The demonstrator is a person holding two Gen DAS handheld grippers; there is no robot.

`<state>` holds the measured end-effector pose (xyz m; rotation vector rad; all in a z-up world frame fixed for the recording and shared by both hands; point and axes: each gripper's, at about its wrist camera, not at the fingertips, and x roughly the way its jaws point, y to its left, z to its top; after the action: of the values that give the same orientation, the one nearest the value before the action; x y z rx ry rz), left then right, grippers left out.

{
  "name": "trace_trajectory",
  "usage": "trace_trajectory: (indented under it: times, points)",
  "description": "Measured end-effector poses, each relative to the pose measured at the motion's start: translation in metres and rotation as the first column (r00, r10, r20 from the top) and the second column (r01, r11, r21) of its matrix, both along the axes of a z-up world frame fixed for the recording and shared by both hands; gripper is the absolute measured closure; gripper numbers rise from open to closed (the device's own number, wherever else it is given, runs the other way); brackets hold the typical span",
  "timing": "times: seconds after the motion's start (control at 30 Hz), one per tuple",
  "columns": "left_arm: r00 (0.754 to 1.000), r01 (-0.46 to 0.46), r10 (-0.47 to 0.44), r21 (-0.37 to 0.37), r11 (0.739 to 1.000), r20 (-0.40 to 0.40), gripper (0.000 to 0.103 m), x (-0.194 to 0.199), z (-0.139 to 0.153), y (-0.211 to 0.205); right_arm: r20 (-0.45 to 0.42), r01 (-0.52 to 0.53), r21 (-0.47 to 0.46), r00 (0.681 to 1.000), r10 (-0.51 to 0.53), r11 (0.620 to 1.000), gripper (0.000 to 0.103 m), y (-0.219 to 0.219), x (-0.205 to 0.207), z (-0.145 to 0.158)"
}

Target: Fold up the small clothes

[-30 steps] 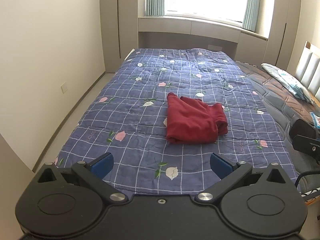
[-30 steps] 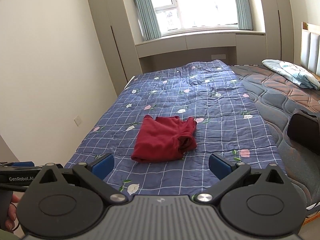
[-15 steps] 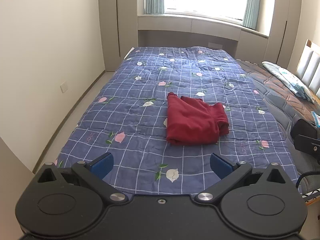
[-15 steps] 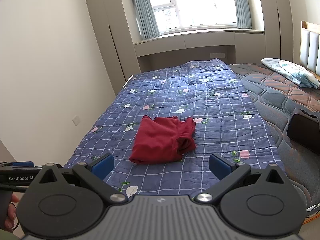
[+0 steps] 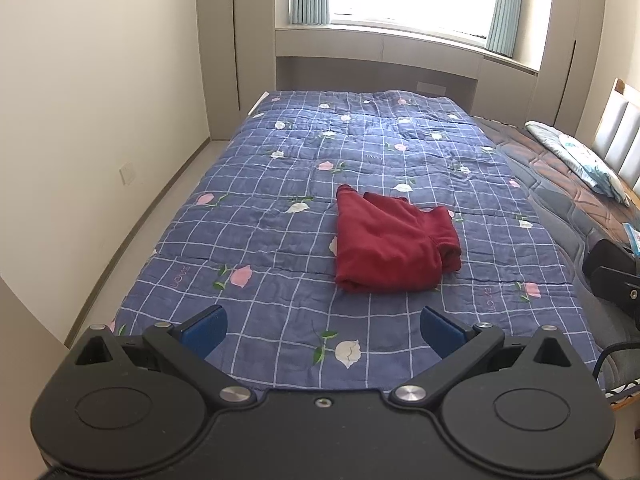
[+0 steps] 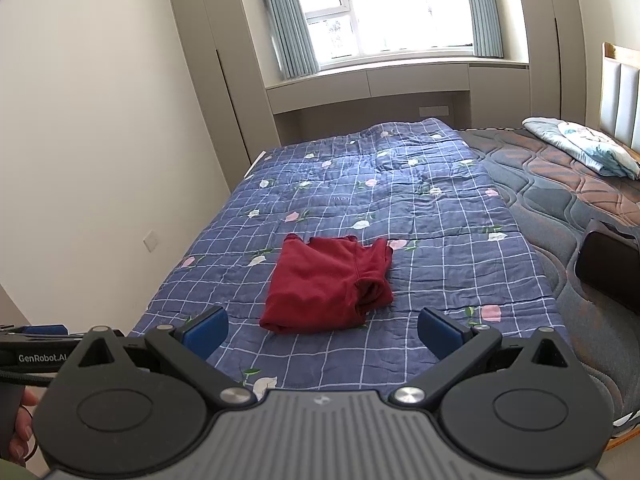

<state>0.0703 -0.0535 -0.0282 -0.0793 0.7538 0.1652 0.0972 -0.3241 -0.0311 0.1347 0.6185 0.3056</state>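
Red garment lies roughly folded on the blue checked quilt, near the middle of the bed, at 12 o'clock from your left hand-held gripper and about 11 o'clock from your right hand-held gripper. Both are released, jaws spread wide, nothing held, well short of the cloth.

Handling, as a judgement: soft knit, light, limp. It will sag and drag rather than keep shape, and the quilt beneath is soft too, so a deep pinch may catch the bedding.

Right side of the garment shows a bunched sleeve or leg opening, with layers loose there. Near edge looks like a thick fold.

Take hold at corners or hems, one hand-held gripper each, pinching only the red layers. Lift low and keep the cloth taut between your hands.
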Motion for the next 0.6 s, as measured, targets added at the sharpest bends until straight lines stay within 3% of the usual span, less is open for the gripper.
trace_trajectory:
  times: [0.6]
  points:
    - [1.000,0.012,-0.012,0.006,1.000,-0.016,0.001,0.0032,0.0002,0.0021,-0.017,0.002,0.010,1.000,-0.002,1.000,0.000,0.0033,0.0052,-0.0024]
